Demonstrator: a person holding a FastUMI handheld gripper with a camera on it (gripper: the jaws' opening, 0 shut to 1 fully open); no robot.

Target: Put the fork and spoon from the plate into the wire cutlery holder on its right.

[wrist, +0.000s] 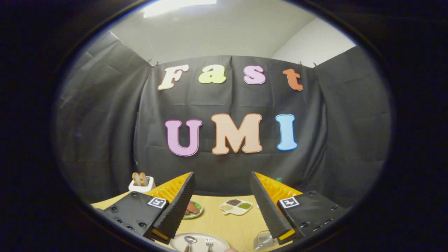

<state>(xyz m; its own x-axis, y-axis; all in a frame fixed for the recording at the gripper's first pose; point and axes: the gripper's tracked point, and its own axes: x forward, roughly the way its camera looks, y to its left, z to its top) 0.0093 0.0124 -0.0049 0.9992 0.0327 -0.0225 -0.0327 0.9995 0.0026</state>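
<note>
Plate [217, 238], nearest: holds spoon [189, 241] and fork [209, 242], side by side, between the spread fingers. Gripper [222, 196]: released, empty, raised above table [227, 220]. Holder [263, 240]: right of plate. Step: approach; next, descend, close on one utensil.

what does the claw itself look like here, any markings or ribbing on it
The claw has two wedge-shaped fingers with finely ribbed inner faces and ridged outer sides. Each sits on a flat black block with small round screw holes, and each block carries a square white tag printed with a black pattern. The fingers stand apart, open.
</note>
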